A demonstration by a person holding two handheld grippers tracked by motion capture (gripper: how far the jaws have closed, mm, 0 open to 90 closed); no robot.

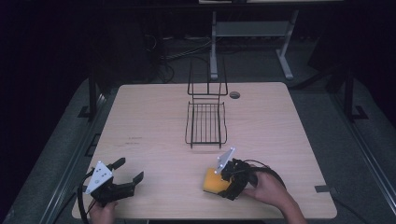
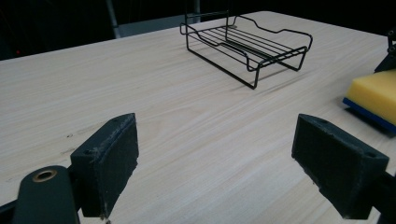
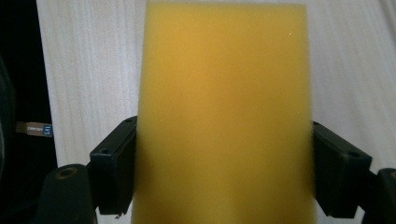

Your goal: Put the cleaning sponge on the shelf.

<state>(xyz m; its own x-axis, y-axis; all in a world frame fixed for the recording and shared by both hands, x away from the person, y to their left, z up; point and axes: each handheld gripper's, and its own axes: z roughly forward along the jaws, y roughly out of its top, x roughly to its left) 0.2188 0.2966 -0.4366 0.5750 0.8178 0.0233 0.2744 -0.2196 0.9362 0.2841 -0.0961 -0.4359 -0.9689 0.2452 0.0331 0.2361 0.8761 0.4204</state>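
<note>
Grasp step judged in hand: the yellow sponge (image 3: 224,116) is bracketed between the right gripper (image 1: 223,183) fingers (image 3: 114,170), contact likely but firmness untellable, while the left gripper (image 1: 129,170) is held spread and empty; a lift toward the wire rack (image 1: 206,123) beyond the fingertips is called for next.

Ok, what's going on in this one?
A person holds a claw in each hand at a wooden table. The right claw has its jaws on either side of a yellow sponge with a blue underside, near the table's front edge; the sponge looks to be resting on the table. The left claw is open, holding nothing. A black wire rack stands empty mid-table.
</note>
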